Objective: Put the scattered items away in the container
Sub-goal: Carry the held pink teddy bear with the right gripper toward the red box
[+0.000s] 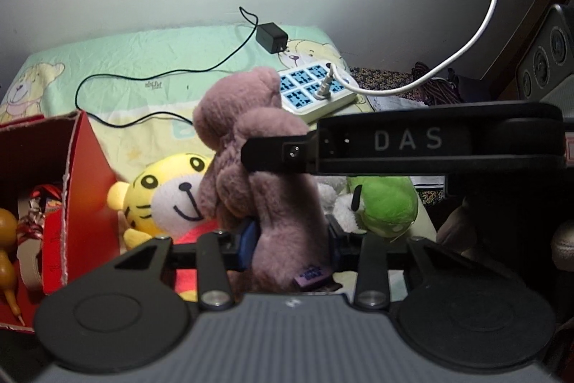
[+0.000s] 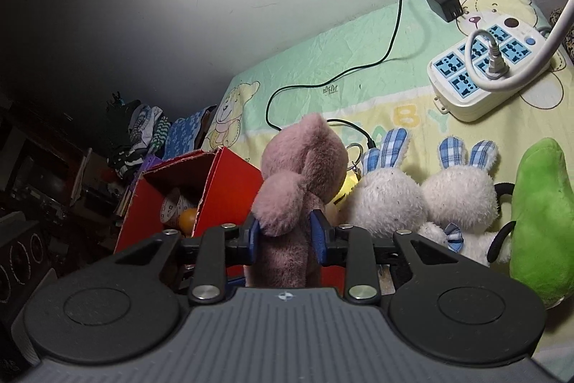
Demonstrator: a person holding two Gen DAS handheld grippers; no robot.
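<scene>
The bed (image 2: 358, 45) is still strewn with toys. The red box (image 2: 229, 178) at its left edge is seen to hold only a few small items. Left outside are the green plush (image 2: 541, 214), two white rabbits (image 2: 391, 200) and the yellow tiger (image 1: 168, 196). The pink bear (image 1: 251, 146) is held upright above the bed, near the box, pinched by both the left gripper (image 1: 290, 239) and the right gripper (image 2: 285, 232). Most of the tidying is judged undone.
</scene>
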